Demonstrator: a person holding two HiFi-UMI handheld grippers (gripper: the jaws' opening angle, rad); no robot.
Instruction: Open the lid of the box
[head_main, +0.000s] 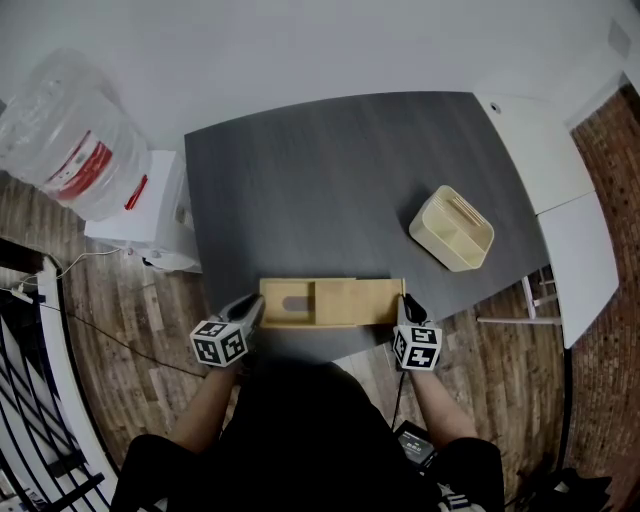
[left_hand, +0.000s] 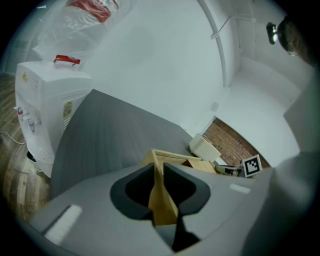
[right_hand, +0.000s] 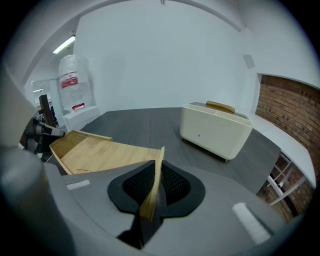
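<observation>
I had the left gripper clamped on the box wall between its jaws, right gripper pinching the lid edge; a skewed pull could've jammed it.

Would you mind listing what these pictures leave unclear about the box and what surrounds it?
Inside the wooden box: head view, the lid covers most of it.
Which board the right gripper pinches, lid or end wall: right gripper view, its fingers cover the joint.
Contents of the cream caddy: too small in head view, walled off in right gripper view.
</observation>
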